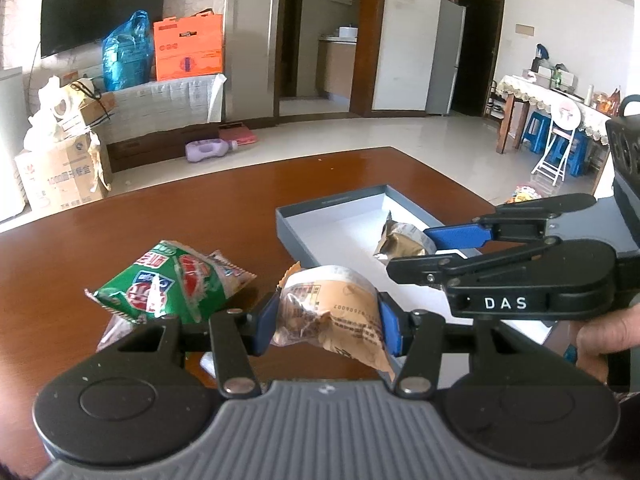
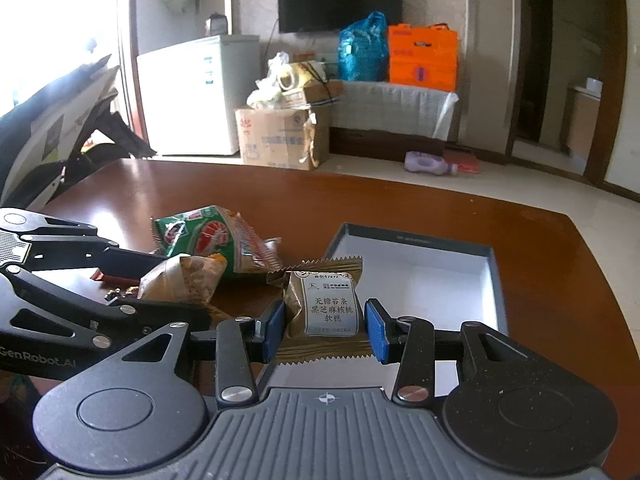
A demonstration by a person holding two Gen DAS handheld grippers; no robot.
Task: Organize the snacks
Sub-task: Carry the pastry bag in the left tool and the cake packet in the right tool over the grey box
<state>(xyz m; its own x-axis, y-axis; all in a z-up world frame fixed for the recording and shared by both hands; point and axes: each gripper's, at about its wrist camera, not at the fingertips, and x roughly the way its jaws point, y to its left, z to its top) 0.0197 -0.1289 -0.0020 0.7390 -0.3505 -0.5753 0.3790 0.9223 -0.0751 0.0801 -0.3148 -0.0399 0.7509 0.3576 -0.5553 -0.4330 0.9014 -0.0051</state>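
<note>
My left gripper (image 1: 328, 328) is shut on a tan snack packet (image 1: 332, 308), held above the brown table (image 1: 200, 216). My right gripper (image 2: 326, 330) is shut on a gold-brown packet with a white label (image 2: 328, 304), held over the near left corner of the grey box (image 2: 416, 236). In the left wrist view the right gripper (image 1: 412, 252) hangs over the box (image 1: 320, 216) with its packet (image 1: 400, 236). The right wrist view shows the left gripper (image 2: 180, 286) with the tan packet (image 2: 180, 276) to the left of the box. A green snack bag (image 1: 168, 284) lies on the table.
Under and beside the green bag (image 2: 192, 236) lie further packets (image 2: 256, 252) and a red wrapper (image 2: 100, 276). The box's white floor (image 2: 440, 280) is bare at the far end. A hand (image 1: 600, 336) grips the right tool. Cardboard boxes (image 2: 280, 140) stand on the floor beyond.
</note>
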